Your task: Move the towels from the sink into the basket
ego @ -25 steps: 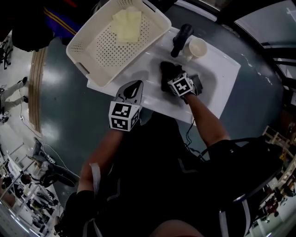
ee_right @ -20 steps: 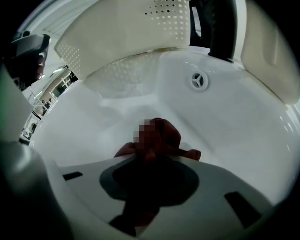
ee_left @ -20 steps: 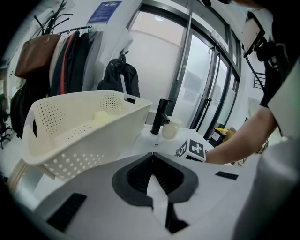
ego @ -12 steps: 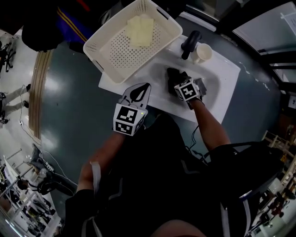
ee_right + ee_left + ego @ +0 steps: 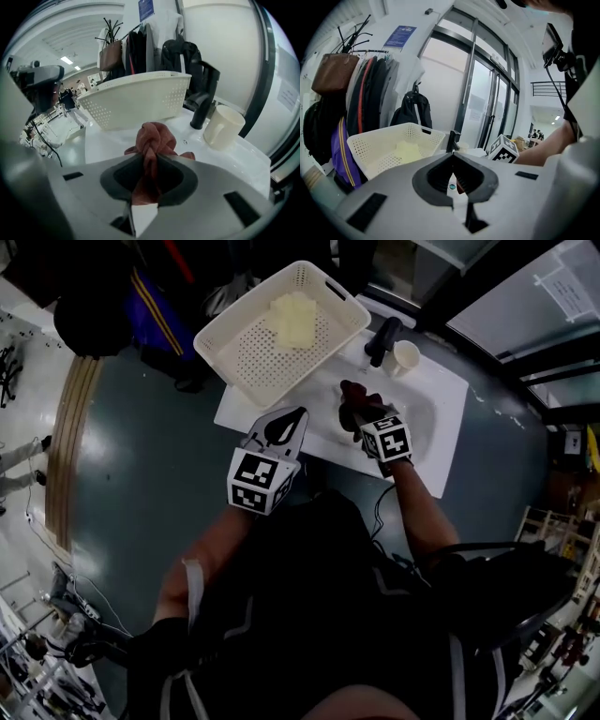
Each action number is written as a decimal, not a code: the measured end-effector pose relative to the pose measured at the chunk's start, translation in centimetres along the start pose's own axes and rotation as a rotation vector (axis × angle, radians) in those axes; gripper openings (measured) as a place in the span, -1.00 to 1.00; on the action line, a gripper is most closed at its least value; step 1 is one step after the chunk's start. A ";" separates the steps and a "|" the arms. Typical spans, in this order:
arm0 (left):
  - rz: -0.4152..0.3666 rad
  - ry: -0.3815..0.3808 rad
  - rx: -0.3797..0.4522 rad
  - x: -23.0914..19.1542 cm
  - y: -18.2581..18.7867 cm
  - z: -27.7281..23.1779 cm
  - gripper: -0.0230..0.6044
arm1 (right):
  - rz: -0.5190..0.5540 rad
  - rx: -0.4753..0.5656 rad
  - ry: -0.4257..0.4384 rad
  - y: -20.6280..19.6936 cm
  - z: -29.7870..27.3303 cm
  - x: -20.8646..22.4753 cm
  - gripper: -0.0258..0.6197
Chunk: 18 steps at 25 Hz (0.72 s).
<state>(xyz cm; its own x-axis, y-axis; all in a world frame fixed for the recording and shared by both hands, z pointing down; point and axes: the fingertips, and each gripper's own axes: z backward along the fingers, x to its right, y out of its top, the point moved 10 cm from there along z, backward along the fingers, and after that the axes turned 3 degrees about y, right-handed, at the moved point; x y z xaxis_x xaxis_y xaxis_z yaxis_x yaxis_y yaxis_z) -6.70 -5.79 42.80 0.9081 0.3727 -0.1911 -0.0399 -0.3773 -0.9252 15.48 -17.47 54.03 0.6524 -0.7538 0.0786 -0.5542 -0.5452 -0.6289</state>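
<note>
Red towel (image 5: 155, 137), lower end hidden inside right claw (image 5: 151, 158)

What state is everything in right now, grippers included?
right gripper: fingers have just been closing, now shut on red towel
left gripper: shut, empty
red towel: bunched, pinched between the right fingers
basket: upright, holds one yellow towel
cup: upright beside faucet

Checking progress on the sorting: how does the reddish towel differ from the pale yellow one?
The reddish towel is bunched up and pinched in the right tongs, held in the air. The pale yellow towel lies flat and free in the basket. The reddish towel is dark, the pale yellow towel light. Both are small cloth towels.
</note>
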 end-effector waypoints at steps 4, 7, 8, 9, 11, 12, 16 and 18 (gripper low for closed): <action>0.007 0.017 0.045 -1.0 0.9 2.2 -0.90 | -0.015 0.091 -0.007 2.0 3.4 -1.9 -0.64; 0.019 0.039 0.074 -2.2 1.5 3.6 -0.90 | -0.014 0.155 -0.009 4.1 5.7 -3.1 -0.64; 0.024 0.048 0.080 -2.7 1.7 4.1 -0.90 | -0.012 0.174 -0.008 4.8 6.4 -3.5 -0.64; 0.029 0.057 0.087 -3.2 1.9 4.5 -0.90 | -0.009 0.190 -0.006 5.6 7.0 -3.9 -0.64; 0.040 0.069 0.102 -4.3 2.3 5.5 -0.90 | -0.002 0.220 -0.002 7.3 8.0 -4.8 -0.64; 0.044 0.075 0.109 -4.8 2.5 6.0 -0.90 | 0.002 0.234 0.001 8.2 8.4 -5.3 -0.64; 0.044 0.103 0.145 -6.5 3.0 8.0 -0.90 | 0.041 0.285 0.020 11.5 9.7 -6.9 -0.63; 0.053 0.116 0.162 -7.1 3.1 8.9 -0.90 | 0.072 0.301 0.029 13.1 10.0 -7.6 -0.63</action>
<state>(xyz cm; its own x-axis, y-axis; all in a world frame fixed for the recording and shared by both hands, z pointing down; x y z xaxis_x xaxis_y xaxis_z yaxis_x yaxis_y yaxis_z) -16.99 -2.01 38.38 0.9445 0.2522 -0.2106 -0.1469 -0.2491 -0.9573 8.40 -15.19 37.40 0.5993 -0.7993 0.0451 -0.4173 -0.3600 -0.8344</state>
